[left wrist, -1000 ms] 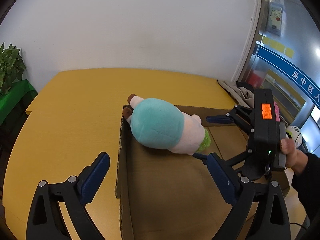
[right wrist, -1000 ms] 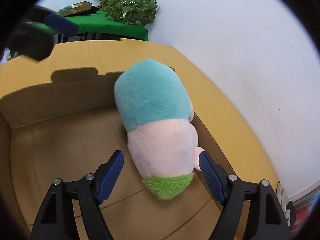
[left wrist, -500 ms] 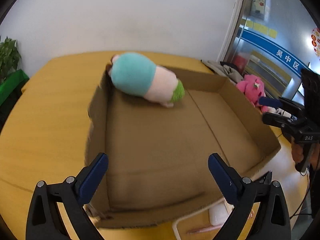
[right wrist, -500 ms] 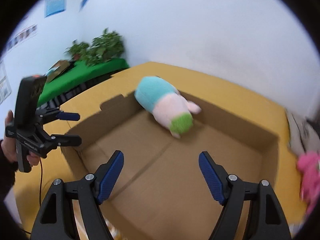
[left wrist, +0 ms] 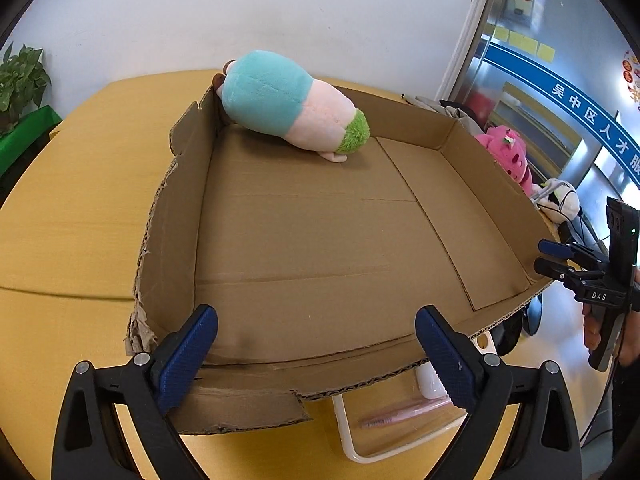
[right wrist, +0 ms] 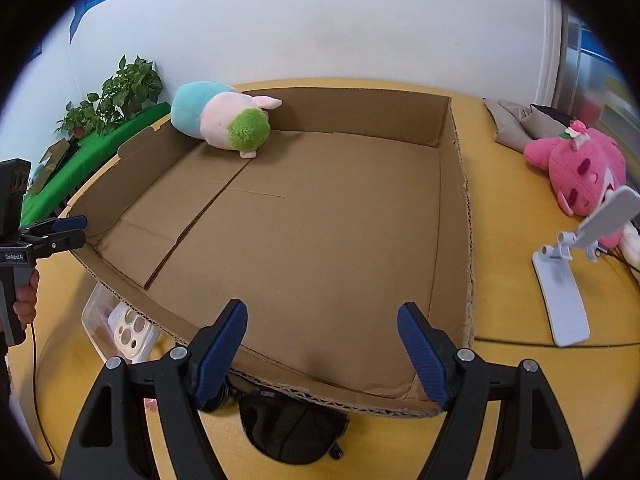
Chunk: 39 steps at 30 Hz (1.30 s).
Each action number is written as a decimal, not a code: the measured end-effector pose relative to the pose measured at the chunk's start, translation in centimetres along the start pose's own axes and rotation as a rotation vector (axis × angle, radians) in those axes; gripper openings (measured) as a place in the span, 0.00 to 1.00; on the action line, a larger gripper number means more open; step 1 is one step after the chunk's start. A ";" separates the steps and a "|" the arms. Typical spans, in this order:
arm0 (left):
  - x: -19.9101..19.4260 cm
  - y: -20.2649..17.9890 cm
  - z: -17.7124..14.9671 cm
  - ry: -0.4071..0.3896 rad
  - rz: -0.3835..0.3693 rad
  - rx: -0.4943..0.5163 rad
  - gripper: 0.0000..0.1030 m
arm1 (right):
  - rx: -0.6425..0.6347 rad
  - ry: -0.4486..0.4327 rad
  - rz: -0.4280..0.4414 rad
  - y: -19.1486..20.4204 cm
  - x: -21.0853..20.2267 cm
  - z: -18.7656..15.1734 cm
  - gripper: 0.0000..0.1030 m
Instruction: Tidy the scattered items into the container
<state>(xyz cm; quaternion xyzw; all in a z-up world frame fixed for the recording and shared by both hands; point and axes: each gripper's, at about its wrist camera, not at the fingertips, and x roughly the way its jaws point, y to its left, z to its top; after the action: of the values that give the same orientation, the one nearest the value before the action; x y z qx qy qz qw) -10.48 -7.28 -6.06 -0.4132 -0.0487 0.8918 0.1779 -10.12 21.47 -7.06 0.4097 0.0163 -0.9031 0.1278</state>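
Right wrist view: left to right, the teal plush [right wrist: 208, 114] lies in the far left corner of the cardboard box [right wrist: 460, 216]. Both the left gripper [left wrist: 316, 354] and right gripper [right wrist: 322, 354] are spread wide, holding nothing. Outside on the table, the pink plush [right wrist: 576, 168] waits.

"DAS" stands on the right gripper [left wrist: 560, 258]; "GenRobot.AI" on the left gripper [right wrist: 64, 232] (tiny print); "吴中区人才服" on the blue wall band [left wrist: 580, 112] beyond the cardboard box [left wrist: 172, 216].

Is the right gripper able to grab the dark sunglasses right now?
Probably yes. The sunglasses lie on the table just outside the cardboard box's near wall, right below the right gripper. Its fingers are open and empty, and nothing covers the glasses.
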 end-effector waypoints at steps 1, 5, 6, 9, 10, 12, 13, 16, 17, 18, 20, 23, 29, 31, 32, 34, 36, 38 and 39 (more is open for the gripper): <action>-0.3 -0.1 -0.3 -0.007 0.002 -0.001 0.98 | 0.000 -0.004 0.000 0.1 -0.2 -0.1 0.75; -2.3 -0.7 -0.8 -0.058 0.042 -0.008 0.98 | 0.020 -0.076 -0.057 0.5 -3.5 -0.5 0.75; -3.1 -1.1 -0.9 -0.080 0.054 -0.005 0.98 | 0.030 -0.104 -0.056 0.8 -4.5 -0.9 0.76; -6.4 -2.9 -1.5 -0.186 0.070 -0.008 1.00 | 0.065 -0.175 -0.060 2.4 -7.2 -2.3 0.78; -7.4 -3.9 -1.9 -0.225 0.059 -0.009 1.00 | 0.066 -0.194 -0.071 3.2 -7.9 -2.8 0.78; -8.7 -5.6 -2.8 -0.275 0.037 -0.006 1.00 | 0.063 -0.223 -0.109 4.5 -9.1 -3.7 0.78; -9.1 -6.4 -3.3 -0.295 0.035 -0.006 1.00 | 0.064 -0.235 -0.133 5.0 -9.4 -4.1 0.78; -9.5 -8.3 -4.3 -0.325 0.057 0.004 1.00 | 0.083 -0.241 -0.179 5.8 -9.9 -4.7 0.78; -9.3 -8.8 -4.4 -0.322 0.063 0.008 1.00 | 0.075 -0.238 -0.191 6.0 -9.9 -4.8 0.78; -9.1 -9.2 -4.5 -0.318 0.064 0.011 1.00 | 0.066 -0.236 -0.203 6.2 -9.8 -4.8 0.78; -8.6 -9.4 -4.6 -0.298 0.048 0.007 1.00 | 0.049 -0.234 -0.216 6.6 -9.8 -4.9 0.78; -8.0 -9.1 -5.0 -0.256 0.041 -0.024 1.00 | 0.048 -0.230 -0.192 6.8 -9.7 -4.9 0.78; -6.6 -7.2 -6.1 -0.181 -0.003 -0.092 1.00 | 0.065 -0.176 -0.122 7.4 -7.9 -5.1 0.78; -5.7 -6.4 -6.3 -0.147 -0.026 -0.118 1.00 | 0.073 -0.144 -0.072 7.5 -7.1 -5.3 0.78; -5.1 -5.9 -6.4 -0.128 -0.040 -0.128 1.00 | 0.079 -0.126 -0.040 7.5 -6.7 -5.6 0.78; -3.8 -5.0 -6.8 -0.087 -0.058 -0.147 1.00 | 0.094 -0.090 0.026 7.7 -5.6 -5.9 0.78; -2.7 -4.1 -7.2 -0.049 -0.066 -0.173 1.00 | 0.109 -0.059 0.065 7.9 -4.7 -6.1 0.78; -1.6 -3.3 -7.6 -0.010 -0.091 -0.202 1.00 | 0.116 -0.032 0.088 8.2 -3.8 -6.3 0.78; -1.1 -3.0 -7.7 0.006 -0.110 -0.212 1.00 | 0.119 -0.020 0.105 8.4 -3.5 -6.3 0.78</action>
<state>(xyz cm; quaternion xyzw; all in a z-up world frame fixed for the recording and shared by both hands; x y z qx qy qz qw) -3.19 -5.38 -9.67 -0.4292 -0.1649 0.8692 0.1818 -1.21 14.92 -8.03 0.4078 -0.0600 -0.8986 0.1506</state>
